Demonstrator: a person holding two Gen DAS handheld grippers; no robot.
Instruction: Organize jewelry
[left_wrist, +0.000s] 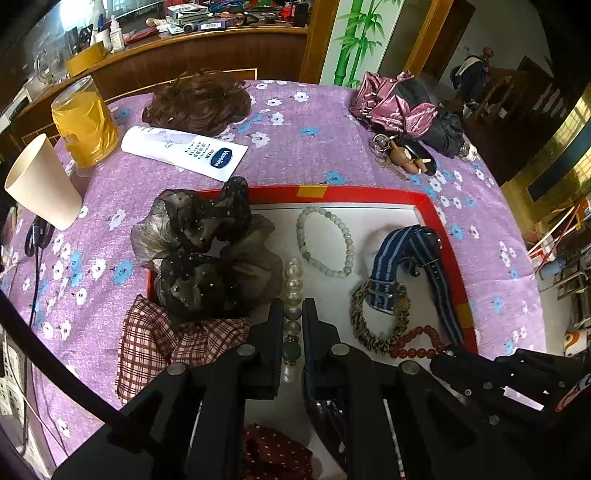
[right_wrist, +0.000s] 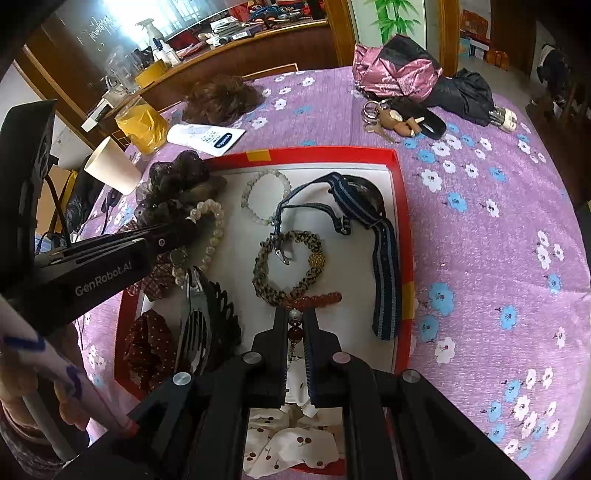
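A red-rimmed tray with a white floor lies on the purple cloth. My left gripper is shut on a pearl bracelet, which also shows in the right wrist view. My right gripper is shut on a red bead bracelet, seen too in the left wrist view. In the tray lie a pale green bead bracelet, a leopard cord bracelet, a blue striped watch strap and dark tulle scrunchies.
A paper cup, an amber jar, a Vaseline tube and a brown wig lie at the back left. A pink bag, an umbrella and keys lie at the back right. Hair clips and fabric scrunchies fill the tray's near left.
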